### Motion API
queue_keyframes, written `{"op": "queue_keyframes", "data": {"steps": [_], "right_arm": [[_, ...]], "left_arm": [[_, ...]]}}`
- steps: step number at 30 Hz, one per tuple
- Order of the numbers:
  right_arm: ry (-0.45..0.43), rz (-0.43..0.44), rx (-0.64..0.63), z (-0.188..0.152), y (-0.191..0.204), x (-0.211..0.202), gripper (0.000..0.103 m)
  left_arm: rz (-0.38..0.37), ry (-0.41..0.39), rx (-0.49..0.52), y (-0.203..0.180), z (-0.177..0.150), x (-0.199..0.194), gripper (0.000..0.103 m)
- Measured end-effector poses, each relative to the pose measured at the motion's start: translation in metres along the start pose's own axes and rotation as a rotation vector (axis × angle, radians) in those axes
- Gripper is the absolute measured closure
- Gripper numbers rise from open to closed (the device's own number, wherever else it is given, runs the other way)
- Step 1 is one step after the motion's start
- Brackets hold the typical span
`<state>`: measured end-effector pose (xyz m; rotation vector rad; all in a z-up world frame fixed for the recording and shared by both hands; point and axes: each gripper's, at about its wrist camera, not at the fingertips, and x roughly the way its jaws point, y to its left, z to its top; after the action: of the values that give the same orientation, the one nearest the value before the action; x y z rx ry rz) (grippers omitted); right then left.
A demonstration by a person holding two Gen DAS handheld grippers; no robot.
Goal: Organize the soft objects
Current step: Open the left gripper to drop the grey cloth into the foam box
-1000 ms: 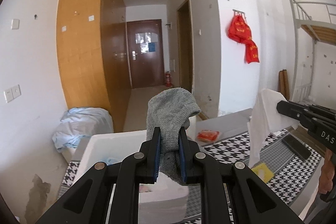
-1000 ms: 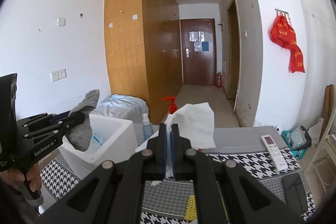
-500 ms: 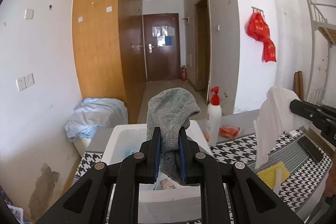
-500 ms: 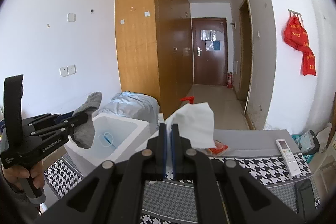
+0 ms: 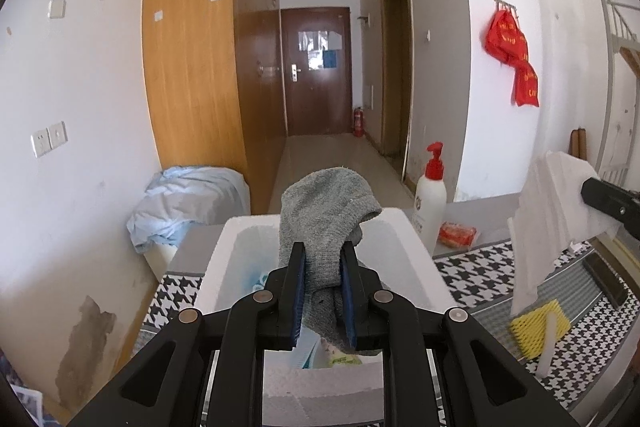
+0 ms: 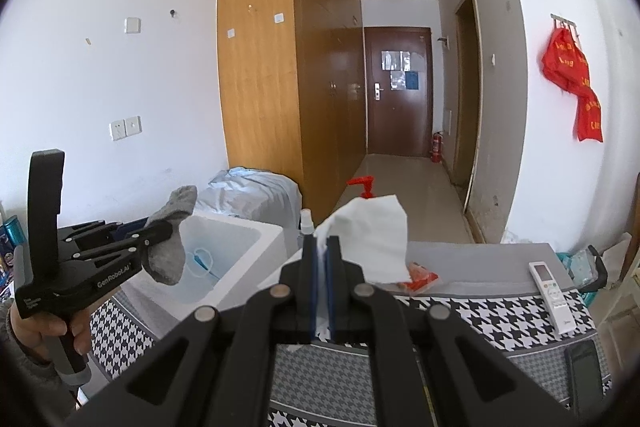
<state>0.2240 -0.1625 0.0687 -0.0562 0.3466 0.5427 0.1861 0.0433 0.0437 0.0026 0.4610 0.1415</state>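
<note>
Grey knit sock (image 5: 326, 219): soft, light, floppy; left claw (image 5: 322, 287) pinching mid-body over foam box (image 5: 420, 255). Right claw (image 6: 320, 267) pinching limp white tissue (image 6: 374, 235) by edge.

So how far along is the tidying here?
Some items already lie in the white foam box. The left hand-held gripper holds a grey sock over it; the right hand-held gripper pinches a white tissue. Neither is dropped in yet.

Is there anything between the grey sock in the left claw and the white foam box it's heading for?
Nothing visible. The grey sock hangs from the left claw above the open white foam box. The pump bottle stands outside it.
</note>
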Motion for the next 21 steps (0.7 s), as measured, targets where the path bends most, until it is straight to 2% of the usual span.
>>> {"op": "queue_keyframes", "data": {"steps": [1,2,3,4,5,6,7,10,15,21], "right_arm": [[0.001,-0.001,0.0,0.0,0.0,0.001,0.097],[0.002,-0.004,-0.001,0.0,0.001,0.001,0.097],[0.004,-0.006,-0.002,0.001,0.002,0.002,0.097],[0.003,-0.007,-0.002,0.002,0.003,0.002,0.097],[0.003,-0.008,-0.002,0.002,0.004,0.002,0.097],[0.003,-0.01,-0.004,0.003,0.005,0.003,0.097],[0.003,-0.012,-0.004,0.003,0.006,0.003,0.097],[0.004,-0.017,-0.008,0.005,0.008,0.006,0.097],[-0.001,-0.022,-0.022,0.011,0.014,0.007,0.097],[-0.011,-0.011,-0.032,0.017,0.02,0.009,0.097]], "left_arm": [[0.002,0.005,-0.001,0.001,0.0,0.002,0.082],[0.007,0.011,-0.004,0.002,-0.001,0.003,0.075],[0.009,0.012,-0.007,0.004,-0.001,0.004,0.063],[0.01,0.01,-0.01,0.005,-0.002,0.004,0.055],[0.015,0.006,-0.01,0.006,-0.002,0.003,0.041],[0.022,-0.005,-0.007,0.006,-0.002,0.001,0.035],[0.027,-0.015,-0.005,0.006,-0.003,0.0,0.033],[0.017,-0.031,-0.003,0.008,-0.003,-0.004,0.015],[0.013,-0.07,-0.019,0.015,-0.004,-0.013,0.001],[0.016,-0.077,-0.031,0.024,-0.003,-0.017,0.001]]}}
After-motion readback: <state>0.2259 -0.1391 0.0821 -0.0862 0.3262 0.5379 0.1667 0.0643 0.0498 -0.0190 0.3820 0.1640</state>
